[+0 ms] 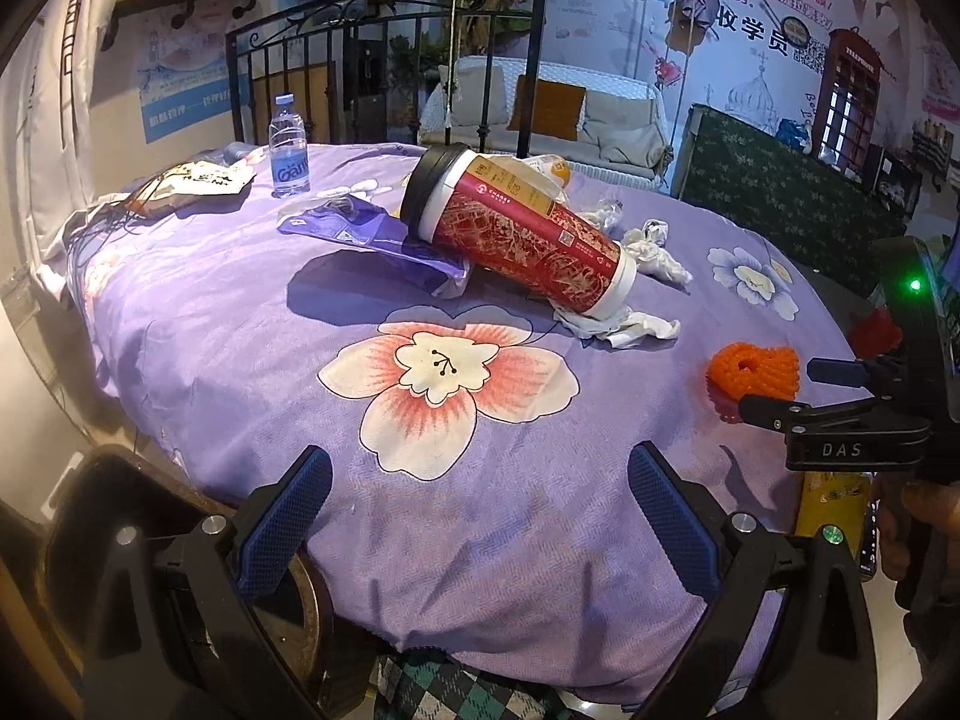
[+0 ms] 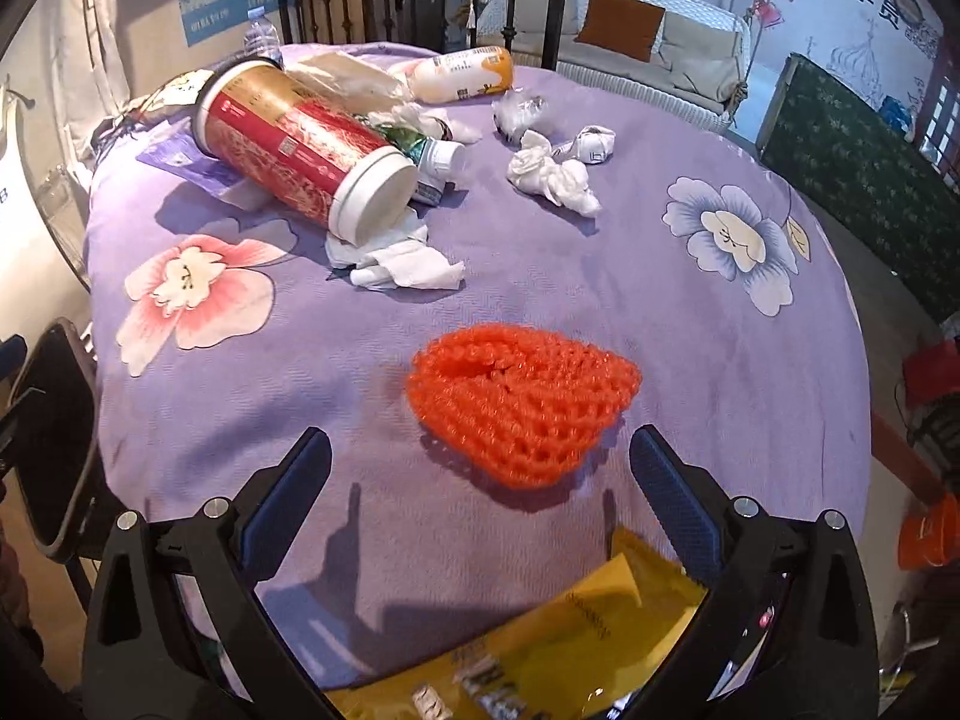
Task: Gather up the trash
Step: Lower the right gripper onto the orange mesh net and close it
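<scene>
Meanwhile, both grippers hung spread wide over a purple flowered cloth (image 1: 228, 324), gripping nothing. From the left gripper (image 1: 480, 495), going left to right, a printed bag (image 1: 180, 183) lay at ten o'clock at the far edge, with a water bottle (image 1: 289, 147) standing upright just beside it. Near eleven o'clock a purple wrapper (image 1: 372, 234) lay flat, its right end tucked under a big red cup (image 1: 516, 228). That cup lay tipped on its side at twelve o'clock, its black lid pointing toward the far left and its white base resting on a crumpled tissue (image 1: 624, 324). More white wads (image 1: 657, 252) sat at one o'clock, just beyond the cup. An orange net (image 1: 753, 375) lay at two o'clock, near the right gripper's black frame (image 1: 858, 420).

From the right gripper (image 2: 480, 495), the cup (image 2: 306, 150) lay at eleven o'clock, a small white bottle (image 2: 441, 159) touching its base. A cream bottle (image 2: 462, 75) lay on its side at twelve o'clock near the far edge. The wads (image 2: 555, 171) sat just right of twelve. The net (image 2: 522, 402) lay just ahead of the open jaws, slightly toward the right finger, apart from both. A yellow packet (image 2: 540, 642) showed at six o'clock, below the fingers.
</scene>
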`<state>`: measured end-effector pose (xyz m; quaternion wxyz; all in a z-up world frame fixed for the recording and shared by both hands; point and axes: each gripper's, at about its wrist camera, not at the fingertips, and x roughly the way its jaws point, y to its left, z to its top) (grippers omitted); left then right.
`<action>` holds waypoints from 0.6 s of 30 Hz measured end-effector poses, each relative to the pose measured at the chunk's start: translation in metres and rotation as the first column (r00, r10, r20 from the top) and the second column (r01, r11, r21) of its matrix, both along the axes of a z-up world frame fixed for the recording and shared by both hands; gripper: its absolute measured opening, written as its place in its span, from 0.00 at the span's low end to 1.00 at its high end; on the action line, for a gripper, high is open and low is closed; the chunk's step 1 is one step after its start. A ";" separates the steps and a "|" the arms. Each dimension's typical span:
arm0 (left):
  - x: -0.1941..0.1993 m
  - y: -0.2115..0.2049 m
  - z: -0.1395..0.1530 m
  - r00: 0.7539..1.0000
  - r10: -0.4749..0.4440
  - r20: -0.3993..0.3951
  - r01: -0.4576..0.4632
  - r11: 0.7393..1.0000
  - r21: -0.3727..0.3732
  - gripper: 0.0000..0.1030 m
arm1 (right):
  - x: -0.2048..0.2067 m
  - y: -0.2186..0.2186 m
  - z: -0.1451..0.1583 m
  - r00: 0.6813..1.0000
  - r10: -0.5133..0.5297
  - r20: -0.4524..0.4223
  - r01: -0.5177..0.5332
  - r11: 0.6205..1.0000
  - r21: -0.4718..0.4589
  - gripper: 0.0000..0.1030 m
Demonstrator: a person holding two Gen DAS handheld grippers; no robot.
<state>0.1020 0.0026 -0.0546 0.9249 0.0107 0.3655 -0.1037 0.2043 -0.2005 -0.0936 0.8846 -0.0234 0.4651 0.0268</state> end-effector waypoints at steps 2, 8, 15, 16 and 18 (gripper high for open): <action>0.007 -0.001 -0.002 1.000 -0.010 -0.022 0.010 1.000 -0.001 0.94 | 0.006 0.001 -0.003 1.000 0.001 -0.017 -0.002 1.000 -0.023 0.96; 0.021 -0.004 -0.010 0.998 -0.023 -0.065 0.022 1.000 -0.014 0.94 | 0.023 0.002 -0.011 0.998 0.018 -0.058 -0.022 0.997 -0.072 0.86; 0.030 -0.005 -0.016 0.995 -0.030 -0.095 0.029 0.999 -0.018 0.94 | 0.033 -0.002 -0.022 0.994 0.020 -0.109 -0.021 1.000 -0.010 0.53; 0.031 -0.005 -0.017 0.994 -0.030 -0.101 0.029 0.999 -0.016 0.94 | 0.033 -0.002 -0.022 0.994 0.020 -0.104 -0.021 1.000 -0.008 0.50; 0.034 -0.005 -0.018 0.993 -0.034 -0.113 0.032 0.999 -0.020 0.94 | 0.032 -0.002 -0.021 0.995 0.021 -0.098 -0.022 1.000 -0.012 0.40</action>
